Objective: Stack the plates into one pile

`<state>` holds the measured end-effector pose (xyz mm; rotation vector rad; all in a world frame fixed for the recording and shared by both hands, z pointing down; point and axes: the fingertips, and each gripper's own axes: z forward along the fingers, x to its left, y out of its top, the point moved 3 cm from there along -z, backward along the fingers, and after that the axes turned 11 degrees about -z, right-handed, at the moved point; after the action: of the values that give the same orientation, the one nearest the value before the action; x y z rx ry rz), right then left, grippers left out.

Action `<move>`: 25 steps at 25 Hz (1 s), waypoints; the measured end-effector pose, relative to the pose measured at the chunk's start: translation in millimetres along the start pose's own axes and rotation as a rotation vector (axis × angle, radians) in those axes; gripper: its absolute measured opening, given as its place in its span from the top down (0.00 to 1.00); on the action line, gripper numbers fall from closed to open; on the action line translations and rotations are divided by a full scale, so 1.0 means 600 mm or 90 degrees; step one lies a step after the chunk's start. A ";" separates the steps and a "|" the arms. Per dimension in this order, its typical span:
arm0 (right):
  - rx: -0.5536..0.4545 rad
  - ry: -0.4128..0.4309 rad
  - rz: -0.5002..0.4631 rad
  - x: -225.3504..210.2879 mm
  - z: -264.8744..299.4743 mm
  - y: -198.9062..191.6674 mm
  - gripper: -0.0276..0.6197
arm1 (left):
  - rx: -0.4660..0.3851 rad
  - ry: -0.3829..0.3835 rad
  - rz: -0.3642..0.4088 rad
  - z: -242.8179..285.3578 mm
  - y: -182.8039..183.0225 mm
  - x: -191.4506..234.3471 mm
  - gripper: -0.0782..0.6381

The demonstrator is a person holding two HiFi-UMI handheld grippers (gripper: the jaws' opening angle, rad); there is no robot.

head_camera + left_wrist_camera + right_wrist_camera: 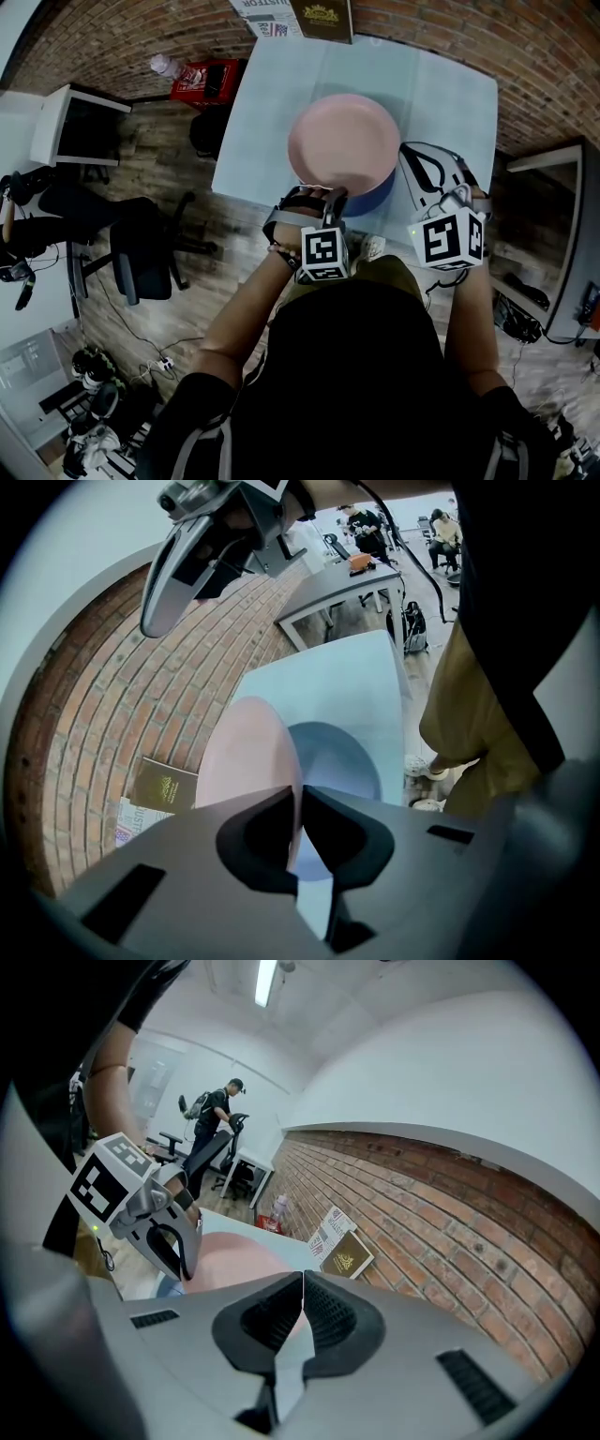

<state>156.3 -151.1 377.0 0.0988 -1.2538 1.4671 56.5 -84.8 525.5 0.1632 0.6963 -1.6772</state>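
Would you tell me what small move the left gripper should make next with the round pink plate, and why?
Probably lower it onto the round blue plate. The left gripper is shut on the near rim of the round pink plate, which hangs over the blue one, mostly covering it.

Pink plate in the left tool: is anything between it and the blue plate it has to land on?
Nothing visible. The round pink plate, gripped at its near rim by the left tool, hangs over the dark blue round plate, whose exposed face is bare. The shut right tool is off to the side.
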 end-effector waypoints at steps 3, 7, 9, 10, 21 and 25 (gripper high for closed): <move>-0.002 0.003 -0.003 0.005 -0.002 0.003 0.90 | -0.002 -0.002 0.003 -0.006 -0.002 -0.009 0.85; 0.002 0.006 -0.004 0.007 -0.007 -0.002 0.90 | 0.002 -0.014 0.005 0.000 -0.006 -0.025 0.85; 0.002 0.010 -0.006 0.011 -0.009 -0.002 0.90 | 0.009 -0.020 0.005 0.006 -0.012 -0.033 0.85; 0.003 0.012 -0.008 0.013 -0.010 -0.002 0.90 | 0.013 -0.023 0.007 0.010 -0.016 -0.038 0.85; 0.002 0.020 -0.022 0.030 -0.022 0.001 0.90 | 0.042 -0.067 0.038 0.038 -0.049 -0.112 0.85; 0.006 0.022 -0.025 0.031 -0.028 -0.005 0.90 | 0.046 -0.065 0.047 0.046 -0.054 -0.125 0.85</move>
<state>161.1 -127.3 383.9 0.1027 -1.2112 1.4350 51.3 -33.5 594.4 0.1511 0.5482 -1.6293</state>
